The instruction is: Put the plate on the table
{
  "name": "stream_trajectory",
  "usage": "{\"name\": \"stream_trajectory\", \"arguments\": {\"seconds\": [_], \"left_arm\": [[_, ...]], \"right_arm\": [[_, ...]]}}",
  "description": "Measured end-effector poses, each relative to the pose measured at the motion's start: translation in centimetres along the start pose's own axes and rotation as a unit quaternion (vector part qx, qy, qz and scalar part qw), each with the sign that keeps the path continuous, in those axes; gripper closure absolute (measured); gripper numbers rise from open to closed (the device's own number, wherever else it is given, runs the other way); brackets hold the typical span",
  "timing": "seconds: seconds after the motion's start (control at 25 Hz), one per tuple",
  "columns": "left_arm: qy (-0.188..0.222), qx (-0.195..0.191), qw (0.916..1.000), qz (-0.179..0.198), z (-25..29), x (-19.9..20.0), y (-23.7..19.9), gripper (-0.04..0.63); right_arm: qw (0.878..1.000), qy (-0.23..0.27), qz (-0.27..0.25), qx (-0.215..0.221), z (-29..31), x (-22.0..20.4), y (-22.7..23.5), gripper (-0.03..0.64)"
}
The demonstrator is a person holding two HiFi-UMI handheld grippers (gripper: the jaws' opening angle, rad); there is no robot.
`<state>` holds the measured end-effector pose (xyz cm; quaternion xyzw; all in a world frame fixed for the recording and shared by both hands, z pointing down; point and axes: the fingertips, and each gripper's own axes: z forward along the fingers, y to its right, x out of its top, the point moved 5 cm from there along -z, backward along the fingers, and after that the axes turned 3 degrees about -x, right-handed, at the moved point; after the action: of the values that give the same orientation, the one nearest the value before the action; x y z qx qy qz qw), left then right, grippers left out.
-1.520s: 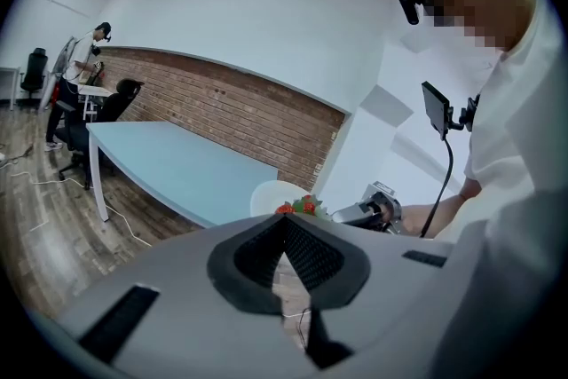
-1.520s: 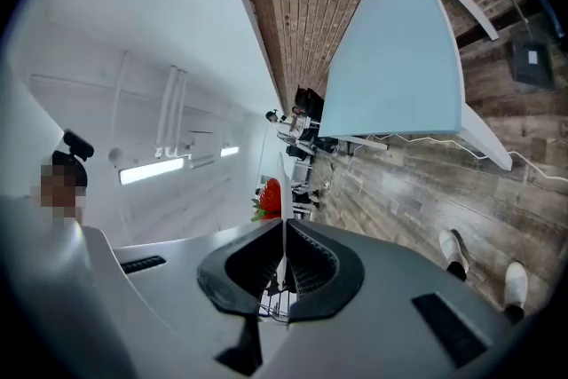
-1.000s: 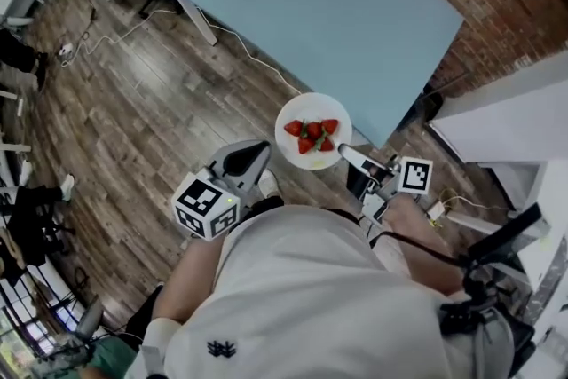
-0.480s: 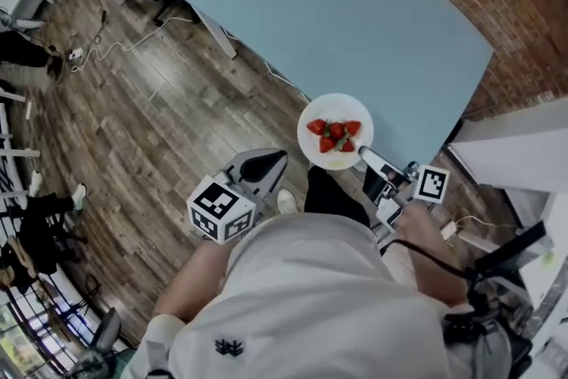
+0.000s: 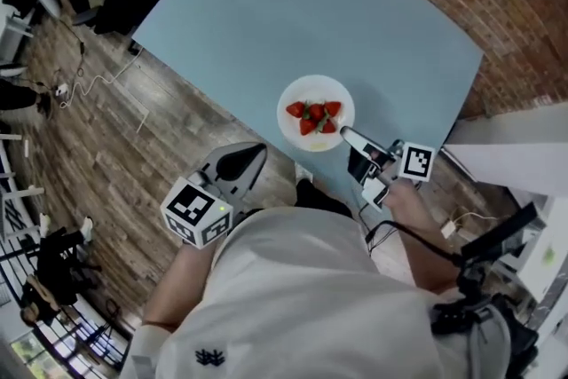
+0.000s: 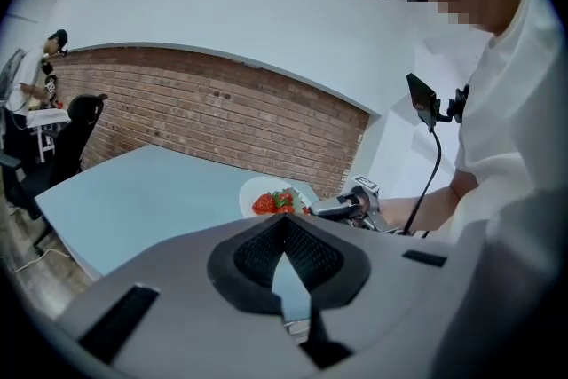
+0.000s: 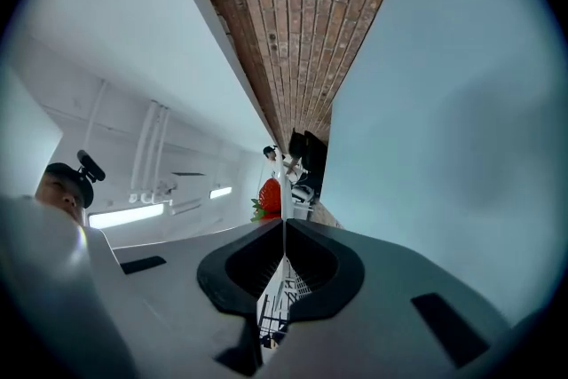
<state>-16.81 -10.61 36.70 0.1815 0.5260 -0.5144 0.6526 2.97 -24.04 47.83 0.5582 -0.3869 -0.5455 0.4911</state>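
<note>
The right claw (image 5: 344,133) is pinching the rim of the plate (image 5: 311,90), holding it over the surface's (image 5: 293,13) near edge. Lowering it flat and slowly should be keeping the strawberries (image 5: 314,115) from rolling. The left claw (image 5: 256,152) is pressed together, empty.

Open table (image 5: 293,22) all around plate (image 5: 311,140)

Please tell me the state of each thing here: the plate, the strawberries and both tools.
Plate: gripped at its rim, over the near edge of the table; whether it touches the table is unclear.
Strawberries: lying on the plate.
Right tool: shut on the plate.
Left tool: shut, empty, off the table.
</note>
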Motion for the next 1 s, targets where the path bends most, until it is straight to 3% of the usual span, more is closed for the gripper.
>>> {"name": "stream_trajectory", "arguments": {"seconds": [0.32,0.6,1.0], "left_arm": [[-0.044,-0.001,0.9990,-0.003,6.4,3.1,-2.7,0.595],[-0.076,-0.004,0.9971,-0.007,8.2,3.1,-4.0,0.594],[-0.085,-0.001,0.9960,-0.027,8.0,2.3,-4.8,0.595]], "right_arm": [[0.996,0.072,0.025,-0.048,0.0,11.1,8.4,0.600],[0.976,0.164,0.099,-0.108,0.3,16.8,16.9,0.600],[0.959,0.186,0.143,-0.161,1.3,18.8,22.4,0.600]]}}
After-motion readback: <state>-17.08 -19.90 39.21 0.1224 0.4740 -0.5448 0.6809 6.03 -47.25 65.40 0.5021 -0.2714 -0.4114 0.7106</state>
